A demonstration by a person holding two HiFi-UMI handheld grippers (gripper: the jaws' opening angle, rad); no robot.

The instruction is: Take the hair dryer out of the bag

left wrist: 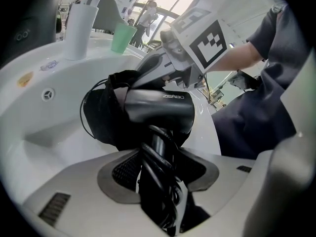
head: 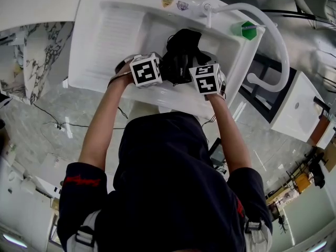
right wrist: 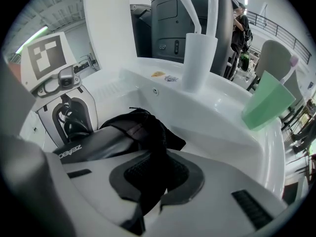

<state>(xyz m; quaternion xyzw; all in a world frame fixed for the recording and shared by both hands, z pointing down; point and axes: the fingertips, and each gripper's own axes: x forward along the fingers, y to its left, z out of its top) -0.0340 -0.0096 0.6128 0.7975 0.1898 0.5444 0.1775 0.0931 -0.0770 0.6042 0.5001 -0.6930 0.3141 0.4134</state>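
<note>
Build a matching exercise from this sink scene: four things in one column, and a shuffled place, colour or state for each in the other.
Things:
1. hair dryer
2. bag
3. cup
4. faucet

Descriptions:
A. black fabric pinched in the fingers of the right gripper
B. white, rising from the back of the sink
C. handle and cord clamped by the left gripper
D. green, standing on the sink's rim

Pairs: 1-C, 2-A, 3-D, 4-B

A glossy white ceramic sink (head: 94, 46) has a tall white curved faucet (head: 236, 7) at its far right. A translucent green plastic cup (head: 248, 30) stands just beside it, and two small stickers (head: 167, 1) sit on the far rim.
</note>
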